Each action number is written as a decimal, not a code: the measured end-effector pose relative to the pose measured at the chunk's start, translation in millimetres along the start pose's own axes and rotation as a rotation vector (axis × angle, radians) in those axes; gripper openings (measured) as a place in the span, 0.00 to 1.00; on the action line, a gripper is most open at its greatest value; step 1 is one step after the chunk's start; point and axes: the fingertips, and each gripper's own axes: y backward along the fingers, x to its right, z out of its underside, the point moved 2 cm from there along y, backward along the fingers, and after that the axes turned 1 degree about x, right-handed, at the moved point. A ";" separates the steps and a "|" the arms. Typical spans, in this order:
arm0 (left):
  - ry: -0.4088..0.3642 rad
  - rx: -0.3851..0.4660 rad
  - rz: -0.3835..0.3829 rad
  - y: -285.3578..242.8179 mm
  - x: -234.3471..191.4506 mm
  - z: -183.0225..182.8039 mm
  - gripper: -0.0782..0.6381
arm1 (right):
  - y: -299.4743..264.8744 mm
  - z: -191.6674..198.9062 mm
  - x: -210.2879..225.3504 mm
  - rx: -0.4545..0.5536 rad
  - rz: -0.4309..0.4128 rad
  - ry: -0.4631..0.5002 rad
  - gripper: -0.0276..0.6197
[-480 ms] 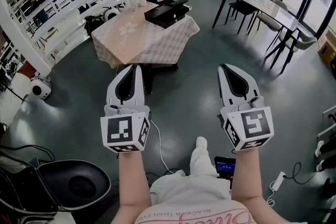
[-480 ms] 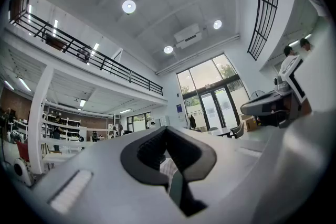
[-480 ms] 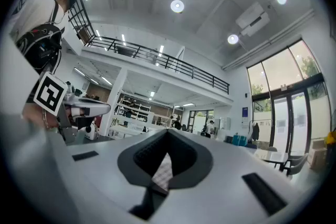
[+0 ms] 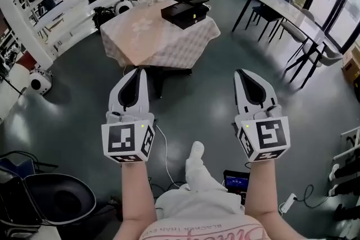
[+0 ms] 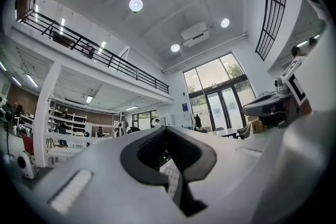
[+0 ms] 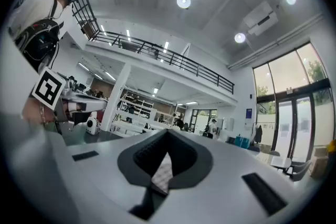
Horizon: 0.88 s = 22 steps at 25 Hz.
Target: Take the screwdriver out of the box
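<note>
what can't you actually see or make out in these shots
- screwdriver: seen in no view; the box on the far table is too small in the head view, its inside hidden
- table, both gripper views: left gripper and right gripper bodies block all but a checked sliver

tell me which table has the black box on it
The cloth-covered table straight ahead: the black box sits near its far edge. The long table at right has none.
</note>
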 end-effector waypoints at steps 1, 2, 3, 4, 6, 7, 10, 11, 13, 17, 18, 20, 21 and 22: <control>-0.003 -0.002 -0.005 -6.0 -4.5 3.4 0.12 | -9.5 -1.0 0.3 0.016 -0.010 -0.006 0.05; -0.005 -0.003 -0.012 -12.9 -9.4 6.4 0.12 | -19.7 -2.5 1.3 0.035 -0.023 -0.015 0.05; -0.006 -0.003 -0.020 -21.0 -14.8 9.2 0.12 | -30.9 -3.7 3.8 0.053 -0.033 -0.024 0.05; -0.006 -0.003 -0.029 -30.5 -20.2 11.5 0.12 | -43.0 -4.4 7.6 0.067 -0.041 -0.029 0.05; -0.007 -0.004 -0.046 -53.4 -28.7 15.1 0.12 | -69.2 -3.0 17.8 0.080 -0.054 -0.030 0.05; -0.010 -0.005 -0.051 -66.2 -31.2 16.4 0.12 | -82.3 -0.8 24.0 0.080 -0.060 -0.033 0.05; -0.027 -0.004 -0.052 -108.1 -35.0 16.2 0.12 | -120.8 5.4 45.5 0.077 -0.079 -0.053 0.05; -0.030 -0.002 -0.052 -122.6 -36.2 15.2 0.12 | -132.7 6.5 53.6 0.077 -0.083 -0.055 0.05; -0.032 0.001 -0.056 -150.8 -39.0 14.6 0.12 | -154.8 8.6 71.5 0.079 -0.083 -0.055 0.05; -0.035 0.008 -0.064 -200.0 -41.0 21.6 0.12 | -194.1 18.2 104.6 0.088 -0.083 -0.064 0.05; -0.034 0.009 -0.063 -210.0 -40.6 24.4 0.12 | -202.2 21.3 111.2 0.089 -0.083 -0.066 0.05; -0.033 0.008 -0.061 -227.4 -39.7 30.2 0.12 | -216.5 27.1 122.1 0.088 -0.085 -0.069 0.05; -0.033 0.006 -0.059 -235.0 -39.2 33.0 0.12 | -222.7 29.9 126.5 0.087 -0.086 -0.070 0.05; -0.033 0.003 -0.057 -242.0 -38.8 35.8 0.12 | -228.5 32.7 130.3 0.085 -0.085 -0.070 0.05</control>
